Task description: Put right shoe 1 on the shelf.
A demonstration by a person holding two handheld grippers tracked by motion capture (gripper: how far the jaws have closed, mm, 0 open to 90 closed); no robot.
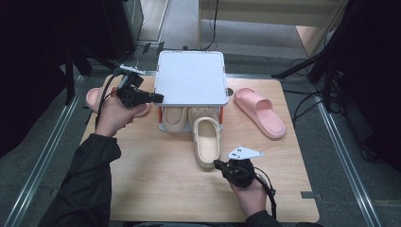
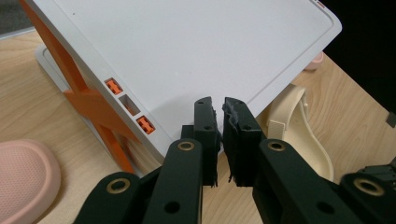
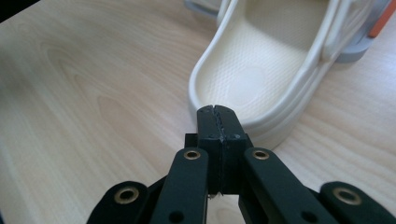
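Cream clog (image 1: 207, 142) (ribbed insole): right gripper (image 3: 218, 112) jaws closed empty, seemingly touching heel.

Pink slide (image 1: 260, 112) on wooden table (image 1: 156, 189)

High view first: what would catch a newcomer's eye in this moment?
The white shoe rack with orange side struts stands at the table's middle back, one cream clog sticking out from under it toward the person. The right gripper, jaws shut with nothing between them, sits right at that clog's heel, while the left gripper is at the rack's left edge. A pink slide lies to the right of the rack.
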